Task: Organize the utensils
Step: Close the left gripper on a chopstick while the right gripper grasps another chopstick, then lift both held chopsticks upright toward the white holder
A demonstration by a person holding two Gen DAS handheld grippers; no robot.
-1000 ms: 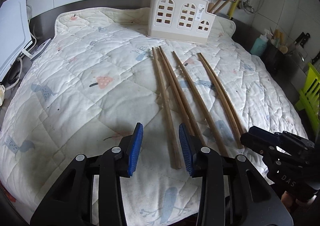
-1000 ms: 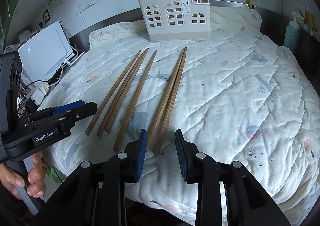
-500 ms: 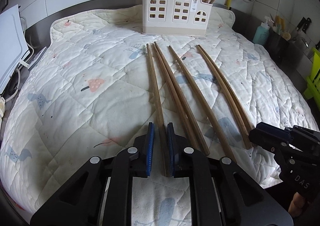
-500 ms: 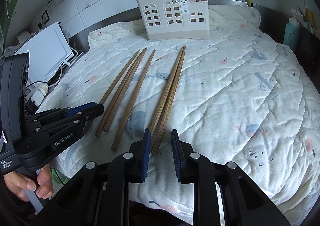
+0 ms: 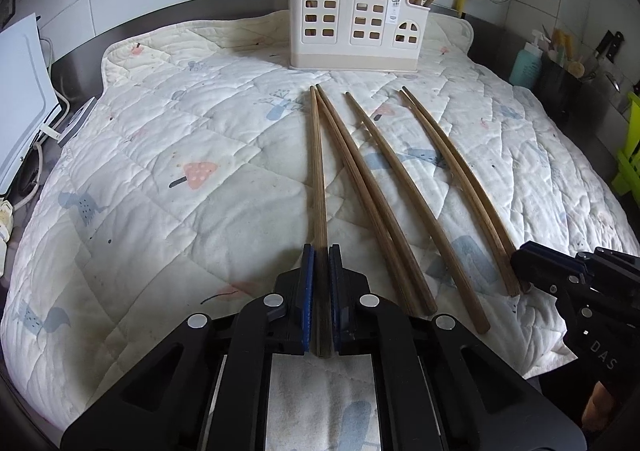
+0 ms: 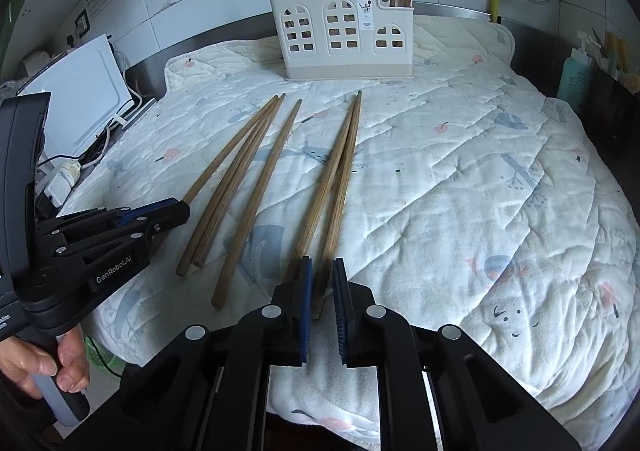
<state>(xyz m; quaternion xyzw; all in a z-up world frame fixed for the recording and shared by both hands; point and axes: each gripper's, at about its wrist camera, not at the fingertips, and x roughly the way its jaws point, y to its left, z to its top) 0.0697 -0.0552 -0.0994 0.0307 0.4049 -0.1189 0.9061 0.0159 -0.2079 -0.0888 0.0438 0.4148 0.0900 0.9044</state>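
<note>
Several long wooden chopsticks lie side by side on a quilted white cloth [image 5: 160, 179]. My left gripper [image 5: 321, 263] is shut on the near end of the leftmost chopstick [image 5: 317, 171], which still rests on the cloth. My right gripper [image 6: 321, 275] is narrowly open around the near end of the rightmost chopstick [image 6: 340, 187], with a small gap to each pad. The left gripper also shows in the right wrist view [image 6: 176, 211]. A cream utensil holder [image 5: 356, 23] with window cut-outs stands at the back and holds a few chopsticks upright.
A white appliance [image 6: 80, 91] with cables sits left of the cloth. A teal bottle [image 5: 526, 65] and a dark utensil container [image 5: 568, 83] stand at the right, with a green rack [image 5: 632, 155] beyond. Tiled wall and pipes are behind the holder.
Both grippers moved forward over the chopstick ends and narrowed. The left gripper closed onto the leftmost chopstick. The right gripper's jaws drew in around the rightmost chopstick.
</note>
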